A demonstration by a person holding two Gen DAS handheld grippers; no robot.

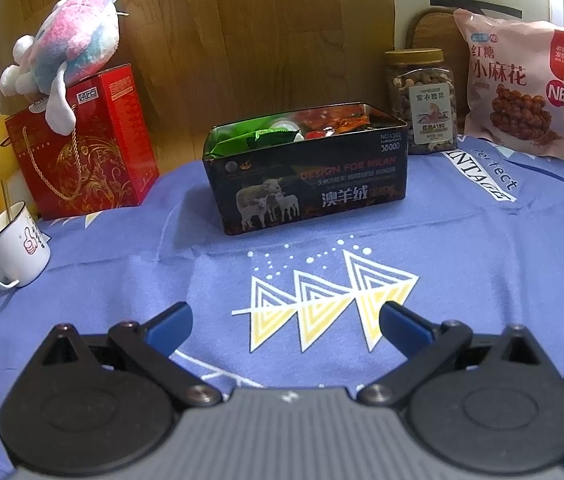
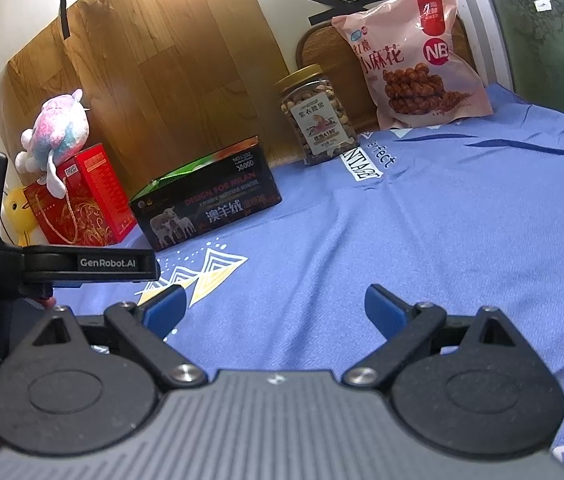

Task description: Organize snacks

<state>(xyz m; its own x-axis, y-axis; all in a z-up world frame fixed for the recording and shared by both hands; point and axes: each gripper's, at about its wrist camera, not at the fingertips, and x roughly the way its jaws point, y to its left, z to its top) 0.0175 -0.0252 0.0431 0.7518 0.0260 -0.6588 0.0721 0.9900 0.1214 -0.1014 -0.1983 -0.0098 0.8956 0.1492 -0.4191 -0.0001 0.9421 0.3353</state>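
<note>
Left wrist: one tin (snacks inside), one jar, one bag.

I'm in someone's home: a tabletop under a printed blue cloth, plush toys, a red gift box, an enamel mug, snacks against the wall.

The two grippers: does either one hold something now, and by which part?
Nothing is held. The left gripper and the right gripper are both open, empty, above the blue cloth.
</note>
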